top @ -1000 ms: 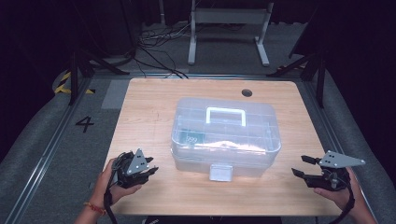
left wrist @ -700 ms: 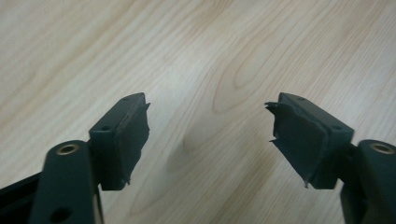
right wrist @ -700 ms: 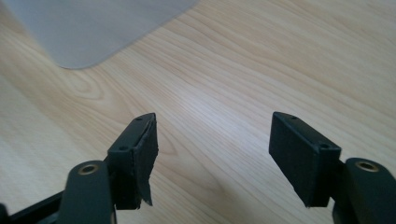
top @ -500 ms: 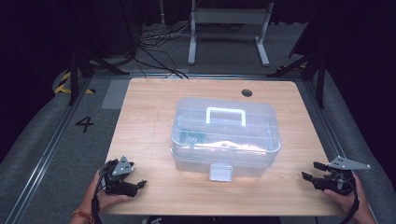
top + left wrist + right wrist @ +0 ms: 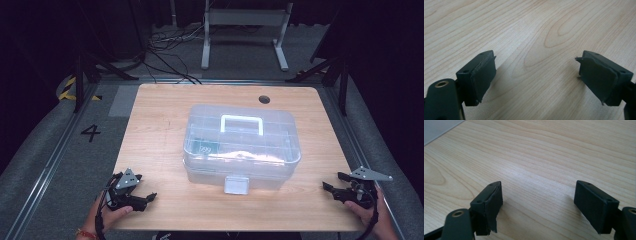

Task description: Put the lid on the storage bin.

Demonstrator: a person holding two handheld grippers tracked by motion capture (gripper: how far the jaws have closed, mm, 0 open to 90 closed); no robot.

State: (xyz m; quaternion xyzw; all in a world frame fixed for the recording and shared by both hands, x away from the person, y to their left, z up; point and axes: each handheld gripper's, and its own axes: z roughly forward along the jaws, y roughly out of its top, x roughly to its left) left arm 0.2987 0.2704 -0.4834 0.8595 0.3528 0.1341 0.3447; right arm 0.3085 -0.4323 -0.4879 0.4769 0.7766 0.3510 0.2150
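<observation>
Now both grippers, left point(image 5: 142, 196) and right point(image 5: 334, 190), rest wide and empty; approach the box point(image 5: 241, 150) at twelve o'clock squarely; its latch point(image 5: 236, 184) comes first.

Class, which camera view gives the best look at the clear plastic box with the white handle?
The high view: the clear plastic box stands whole in the middle of the wooden table, lid closed, white handle on top, latch in front. The left and right gripper views look across bare tabletop between open jaws, away from the box.
</observation>
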